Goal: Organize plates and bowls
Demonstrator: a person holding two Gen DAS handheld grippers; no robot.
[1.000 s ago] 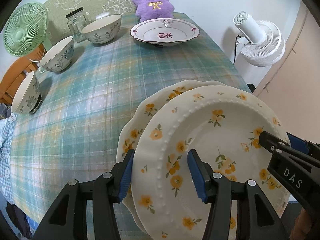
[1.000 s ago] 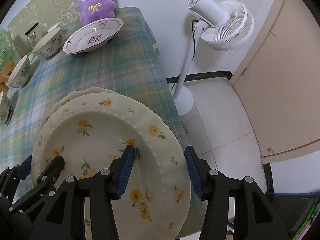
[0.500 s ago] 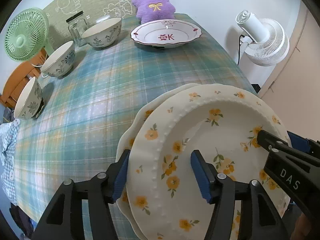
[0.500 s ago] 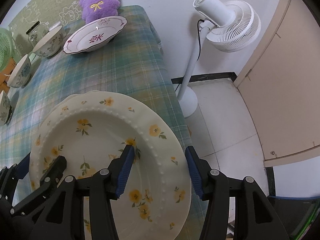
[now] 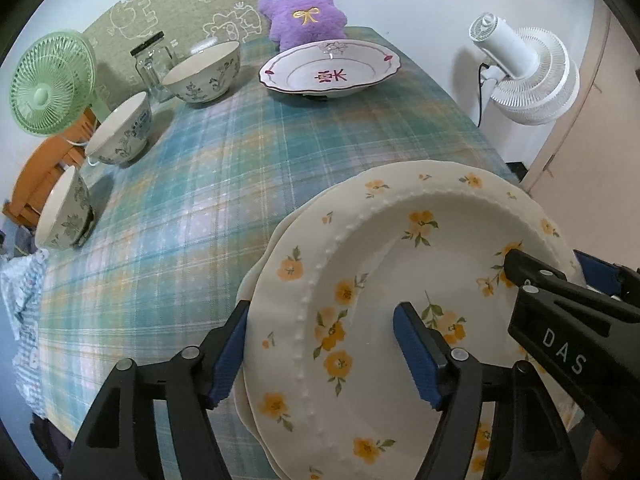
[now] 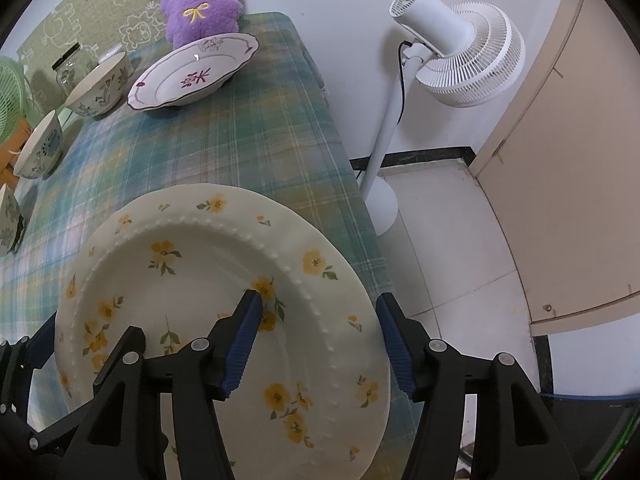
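Note:
A cream plate with yellow flowers (image 5: 400, 264) (image 6: 208, 280) lies on top of a second, scalloped cream plate (image 5: 256, 272) near the table's right edge. My left gripper (image 5: 322, 354) straddles the top plate's left rim. Its jaws are opening, and the pads (image 5: 416, 356) stand apart from the plate. My right gripper (image 6: 319, 340) straddles the right rim, also opening, with one pad over the plate's well and one outside the edge. The right gripper (image 5: 554, 270) also shows in the left wrist view.
At the far end stand a deep plate with red flowers (image 5: 330, 68), three blue-patterned bowls (image 5: 204, 74) (image 5: 120, 132) (image 5: 64, 212), a glass jar (image 5: 150, 64) and a purple plush (image 5: 300, 12). A green fan (image 5: 48, 84) is at the left, and a white floor fan (image 6: 460, 52) beyond the table's right edge.
Both grippers' jaws have spread wider around the top plate's rim. The top plate has come to cover more of the lower plate.

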